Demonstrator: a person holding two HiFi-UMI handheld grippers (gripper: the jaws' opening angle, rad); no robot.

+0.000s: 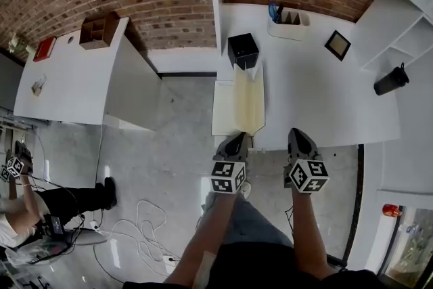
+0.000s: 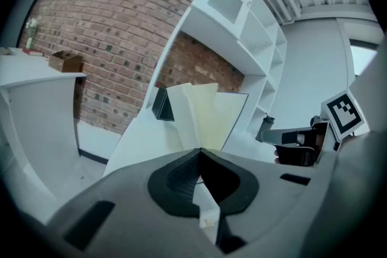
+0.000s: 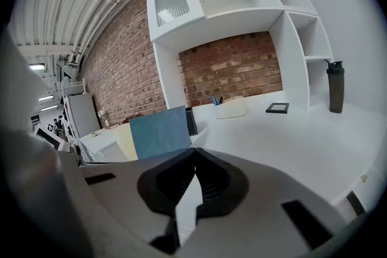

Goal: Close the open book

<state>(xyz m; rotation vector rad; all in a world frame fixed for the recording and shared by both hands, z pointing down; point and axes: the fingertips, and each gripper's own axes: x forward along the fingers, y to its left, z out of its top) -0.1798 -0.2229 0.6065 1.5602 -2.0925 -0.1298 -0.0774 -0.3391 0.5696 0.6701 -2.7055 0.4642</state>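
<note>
At the near-left corner of the white bench [image 1: 325, 98]: cream-paged, blue-covered open book [image 1: 248, 101], one half flat, the other standing. Left claw [image 1: 238, 140] clenched, empty, at its near edge; right claw [image 1: 298, 135] likewise clenched, empty. Recommended: tip the standing half over leftward, slowly, then press flat.

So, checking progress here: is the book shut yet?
No, half open. The book's blue cover stands upright, while its other half lies flat at the desk's edge.
</note>
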